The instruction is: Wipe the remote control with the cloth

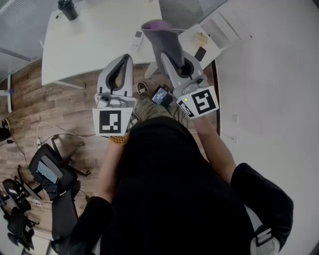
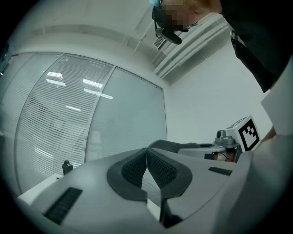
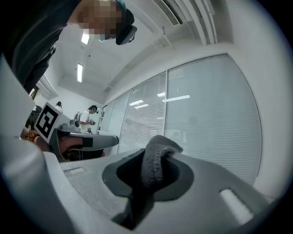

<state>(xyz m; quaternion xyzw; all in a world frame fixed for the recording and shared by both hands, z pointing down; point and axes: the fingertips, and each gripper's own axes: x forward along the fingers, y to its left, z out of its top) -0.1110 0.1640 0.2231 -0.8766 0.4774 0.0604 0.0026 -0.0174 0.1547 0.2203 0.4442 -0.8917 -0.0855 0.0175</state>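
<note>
In the head view a white remote control (image 1: 137, 40) lies near the front edge of the white table (image 1: 89, 45). My right gripper (image 1: 167, 54) is held level above that edge, shut on a grey-purple cloth (image 1: 162, 37) that sticks out past its fingertips. In the right gripper view the cloth (image 3: 155, 157) is pinched between the jaws of the right gripper (image 3: 153, 171). My left gripper (image 1: 127, 59) hovers to the left of the right one, in front of the table. Its jaws meet with nothing between them, as the left gripper (image 2: 146, 161) shows in its own view.
A black cup (image 1: 67, 9) stands at the table's far left. A second white surface (image 1: 214, 42) at the right carries small items. Black office chairs (image 1: 50, 174) stand on the wooden floor at lower left. Another person (image 3: 87, 121) stands far off by the blinds.
</note>
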